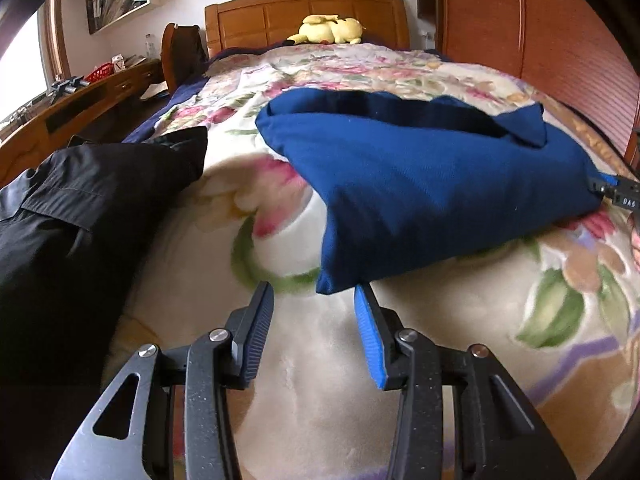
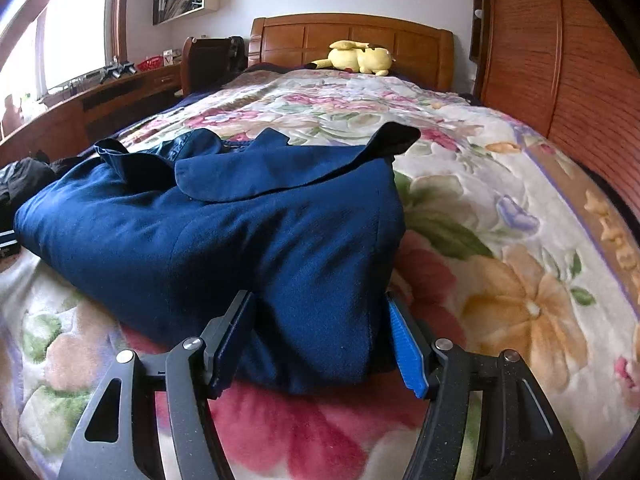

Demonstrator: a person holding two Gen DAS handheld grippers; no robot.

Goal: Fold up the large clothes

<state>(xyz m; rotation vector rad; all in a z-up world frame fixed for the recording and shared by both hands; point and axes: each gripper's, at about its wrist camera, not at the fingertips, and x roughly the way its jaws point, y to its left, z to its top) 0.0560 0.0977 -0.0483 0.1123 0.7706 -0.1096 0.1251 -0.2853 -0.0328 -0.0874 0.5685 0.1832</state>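
A folded blue garment [image 1: 420, 188] [image 2: 240, 220] lies on the floral blanket [image 1: 320, 360] [image 2: 500, 280], with a collar or flap on top. My left gripper [image 1: 314, 292] is open just above the blanket. The garment's near left corner sits at its fingertips, and the pads do not press on it. My right gripper [image 2: 318, 300] stands open around the garment's near right corner. Cloth fills the gap between its fingers without being visibly squeezed. Its tip also shows at the garment's right corner [image 1: 622, 196] in the left wrist view.
A black garment [image 1: 80, 220] [image 2: 24, 184] lies crumpled on the bed's left side. A yellow plush toy [image 1: 332, 30] [image 2: 360, 58] rests by the wooden headboard [image 1: 248, 20]. A desk [image 1: 80, 96] with a chair runs along the left and a wooden wardrobe [image 1: 560, 40] stands right.
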